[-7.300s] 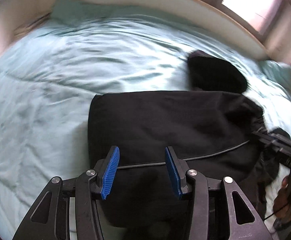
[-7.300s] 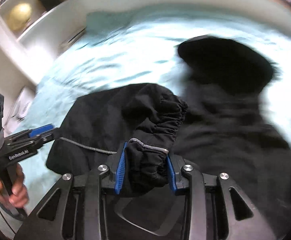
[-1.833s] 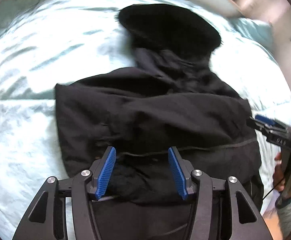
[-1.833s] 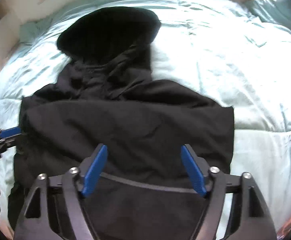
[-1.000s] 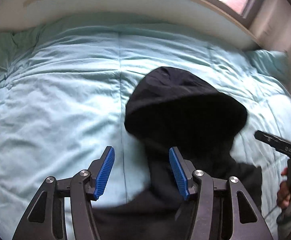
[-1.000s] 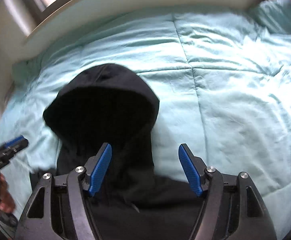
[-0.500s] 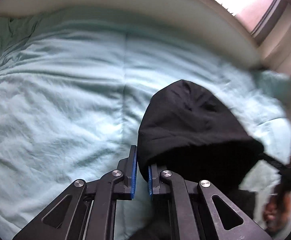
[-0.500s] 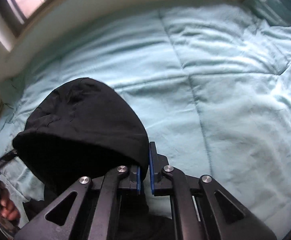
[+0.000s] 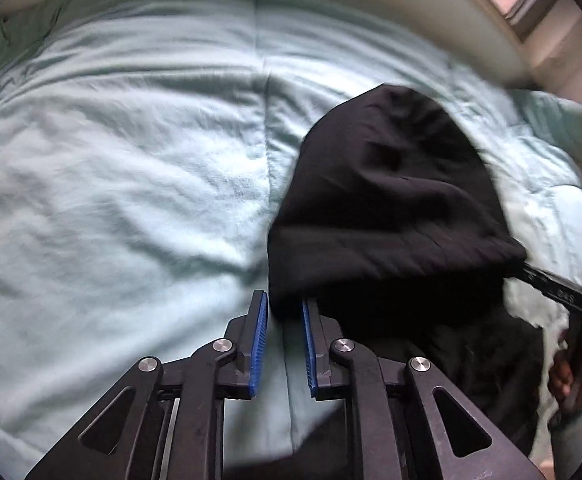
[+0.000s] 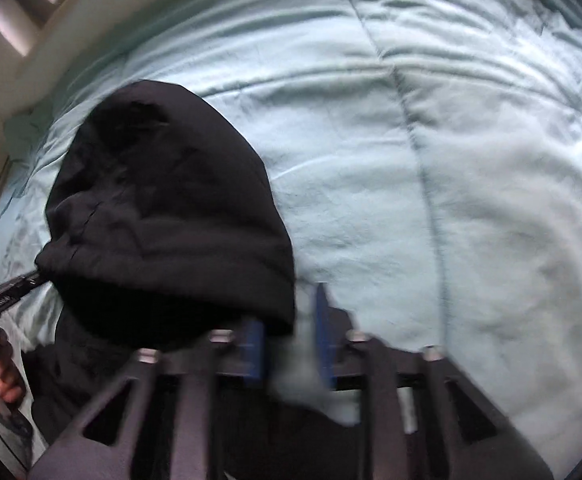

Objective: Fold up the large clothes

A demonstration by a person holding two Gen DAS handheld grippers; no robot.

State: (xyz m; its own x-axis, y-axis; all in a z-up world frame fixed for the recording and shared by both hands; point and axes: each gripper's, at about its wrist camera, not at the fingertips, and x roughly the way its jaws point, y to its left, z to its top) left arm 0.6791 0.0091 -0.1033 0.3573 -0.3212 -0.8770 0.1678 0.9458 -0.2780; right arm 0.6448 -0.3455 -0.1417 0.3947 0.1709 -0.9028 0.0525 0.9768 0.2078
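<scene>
With black hood (image 9: 391,208) draped between them over the quilt (image 9: 131,160), both grippers' fingers (image 9: 259,332) slightly parted, gripping nothing.

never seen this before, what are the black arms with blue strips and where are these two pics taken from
There is no robot here. A person holds a two-fingered grasping tool in each hand, and each carries a wide-angle camera looking along its fingers. One picture is from the left tool, the other from the right tool. The blue strips are the finger pads. On the pale green quilt lies a black garment with its hood raised. Each tool meets one side of the hood's edge with its jaws slightly parted, so a firm grip is uncertain.
</scene>
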